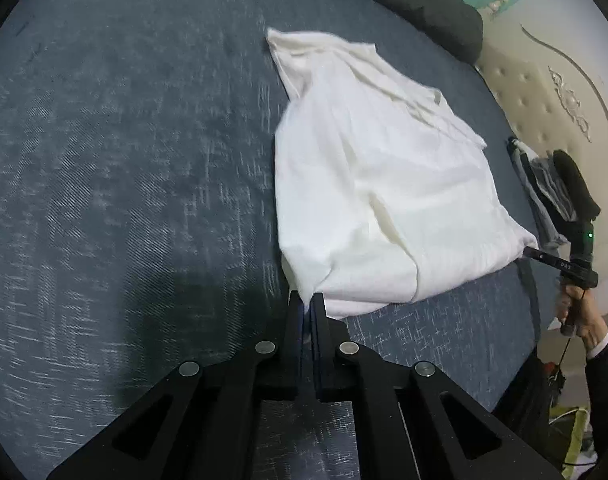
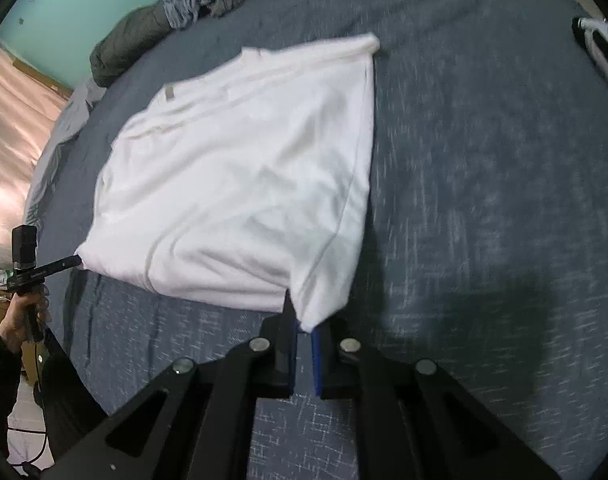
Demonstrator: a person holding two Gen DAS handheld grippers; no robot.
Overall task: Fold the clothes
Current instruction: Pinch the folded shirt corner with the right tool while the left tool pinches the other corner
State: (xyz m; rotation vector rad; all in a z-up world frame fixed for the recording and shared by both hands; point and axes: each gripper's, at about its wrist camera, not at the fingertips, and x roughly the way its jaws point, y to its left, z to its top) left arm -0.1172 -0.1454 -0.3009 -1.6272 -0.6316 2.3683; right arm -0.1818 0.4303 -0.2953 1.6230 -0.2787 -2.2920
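A white T-shirt (image 1: 376,184) (image 2: 240,168) lies partly folded on the blue-grey bed cover (image 1: 124,160) (image 2: 484,160), its collar label facing up. In the left wrist view my left gripper (image 1: 306,299) is shut on the shirt's near left corner. The right gripper (image 1: 531,252) pinches the near right corner at the frame's right side, with a hand on its handle. In the right wrist view the right gripper (image 2: 304,322) is shut on that corner, with white cloth between its blue pads. The left gripper (image 2: 78,261) grips the other corner at the far left.
A dark grey rolled blanket (image 1: 416,0) (image 2: 144,36) lies along the bed's far edge. A cream padded headboard (image 1: 544,92) stands at the right, with dark clothes (image 1: 552,188) piled beside it. A black and white item (image 2: 596,48) sits at the bed's right edge.
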